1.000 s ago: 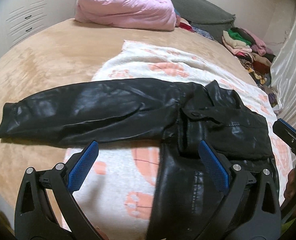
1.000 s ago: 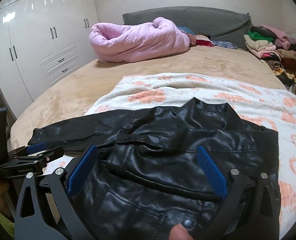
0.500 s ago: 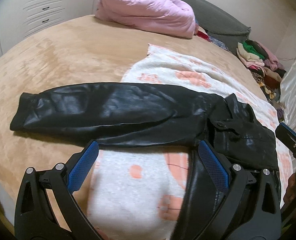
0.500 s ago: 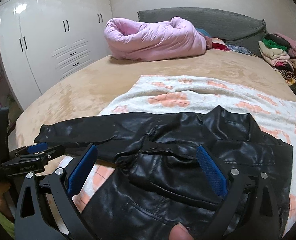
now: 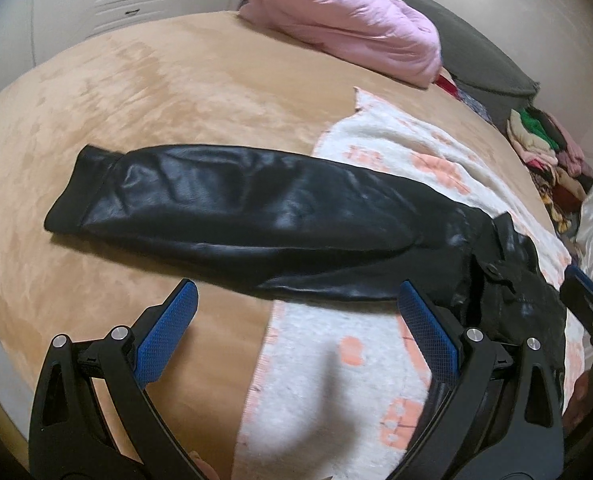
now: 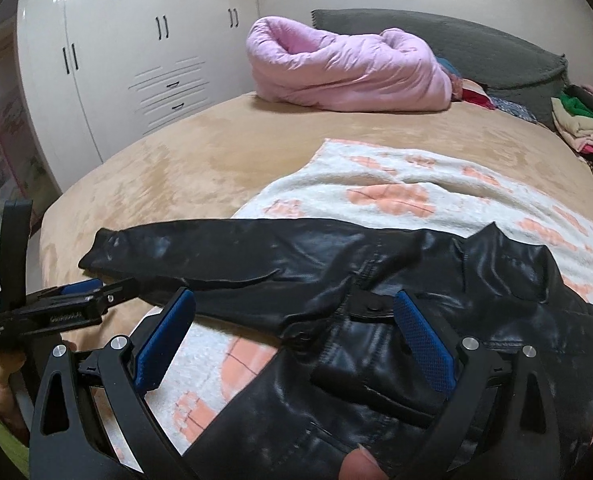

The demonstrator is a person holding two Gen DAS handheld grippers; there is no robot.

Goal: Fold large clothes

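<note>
Jacket, black leather, lies flat ahead of both grippers, body on a white blanket with peach patches, sleeve stretched out to the left onto the tan bedspread.

Left gripper: fingers spread wide, nothing between the blue pads. It hovers over the blanket edge; sleeve runs across just beyond both fingertips, cuff past the left finger, shoulder and collar behind the right finger.

Right gripper: fingers also wide apart, empty. Jacket front sits under and between them, snap tab just inside the right fingertip; underarm seam between the tips. Thumb tip visible at the bottom edge. Left gripper shows side-on beyond the left finger, held by a hand in a green sleeve.

Farther out: rolled pink duvet near the grey headboard, pile of folded clothes far right of the fingers, white wardrobe far left.
</note>
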